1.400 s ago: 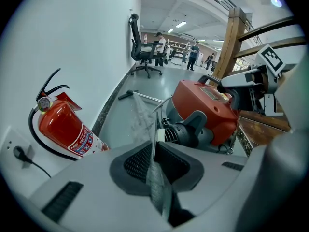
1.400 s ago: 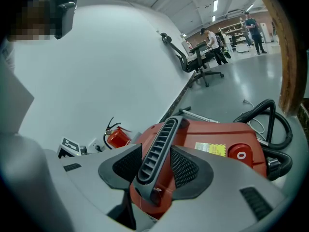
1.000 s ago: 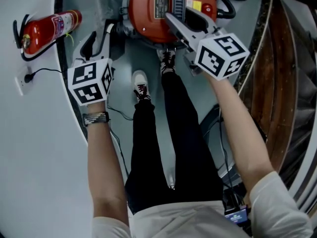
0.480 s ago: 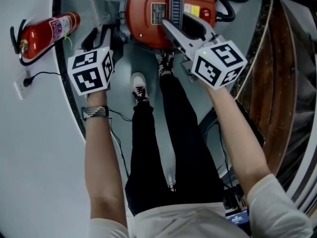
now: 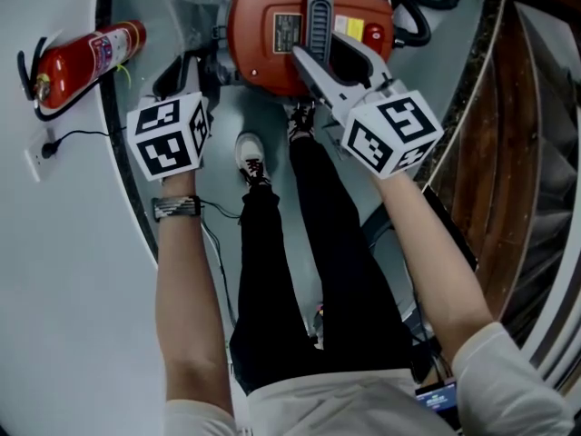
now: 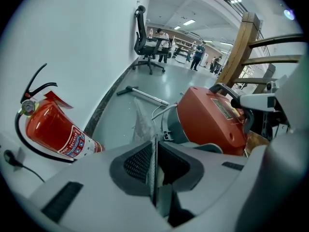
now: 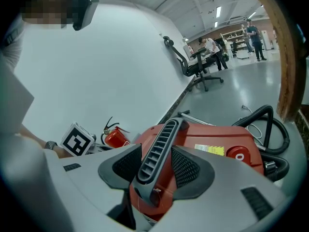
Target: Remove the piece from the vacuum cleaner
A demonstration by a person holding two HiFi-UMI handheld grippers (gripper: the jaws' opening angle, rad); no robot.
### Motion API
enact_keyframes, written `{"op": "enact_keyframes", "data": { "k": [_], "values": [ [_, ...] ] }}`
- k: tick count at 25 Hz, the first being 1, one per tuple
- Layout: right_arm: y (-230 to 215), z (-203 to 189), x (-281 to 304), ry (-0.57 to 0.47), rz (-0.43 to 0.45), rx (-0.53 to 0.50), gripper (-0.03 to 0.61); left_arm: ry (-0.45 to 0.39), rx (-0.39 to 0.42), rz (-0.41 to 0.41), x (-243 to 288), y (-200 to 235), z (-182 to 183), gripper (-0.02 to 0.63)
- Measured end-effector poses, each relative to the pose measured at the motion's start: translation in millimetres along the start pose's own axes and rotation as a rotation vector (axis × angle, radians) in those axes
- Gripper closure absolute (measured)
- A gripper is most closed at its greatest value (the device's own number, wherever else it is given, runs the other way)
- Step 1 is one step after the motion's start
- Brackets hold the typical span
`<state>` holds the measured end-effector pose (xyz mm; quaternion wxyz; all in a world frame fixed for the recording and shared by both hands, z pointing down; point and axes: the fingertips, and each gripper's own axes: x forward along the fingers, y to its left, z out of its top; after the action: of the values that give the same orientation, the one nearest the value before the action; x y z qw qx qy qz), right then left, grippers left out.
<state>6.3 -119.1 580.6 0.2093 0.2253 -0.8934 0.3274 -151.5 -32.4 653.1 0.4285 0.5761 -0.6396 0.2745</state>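
In the head view a fire extinguisher lies at ten o'clock against the pale wall, with a cable trailing out from a socket just beneath it. Next along, the left gripper points steeply down at the floor beside the vacuum cleaner. Its jaws have just been closing and now stand nearly together, pinched on a thin grey piece, a sheet-like flap that rises from between the pads at the machine's nine o'clock side. The vacuum cleaner itself sits at twelve o'clock, just beyond the person's shoes. The right gripper has its jaws wide around the grey handle on top, pads apparently pressed on both flanks, which looks like bracing. I judge the step to be the grasp just made, the pull not yet begun. The next move likely calls for drawing the piece away toward nine or ten o'clock while the right side holds the body down. Room on that side is narrow, since the extinguisher, the wall's dark edge and the cable crowd it. A black hose loops at one o'clock, and a wooden frame closes off three o'clock, so upward and toward the person seems the freest path.
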Motion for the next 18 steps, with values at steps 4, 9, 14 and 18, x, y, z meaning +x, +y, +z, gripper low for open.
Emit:
{"op": "enact_keyframes", "data": {
  "k": [4,9,14,18],
  "values": [
    [1,0,0,0.007,0.013,-0.003,0.390,-0.019,-0.086,0.007,-2,4,-1,0.574],
    [0,1,-1,0.001,0.008,-0.011,0.390,-0.049,-0.219,0.006,-2,9,-2,0.577],
    [1,1,0,-0.001,0.010,-0.015,0.390,-0.090,-0.355,0.005,-3,14,-3,0.578],
    [1,1,0,0.003,0.014,-0.018,0.388,-0.107,-0.409,0.027,-4,17,-4,0.580]
  ]
}}
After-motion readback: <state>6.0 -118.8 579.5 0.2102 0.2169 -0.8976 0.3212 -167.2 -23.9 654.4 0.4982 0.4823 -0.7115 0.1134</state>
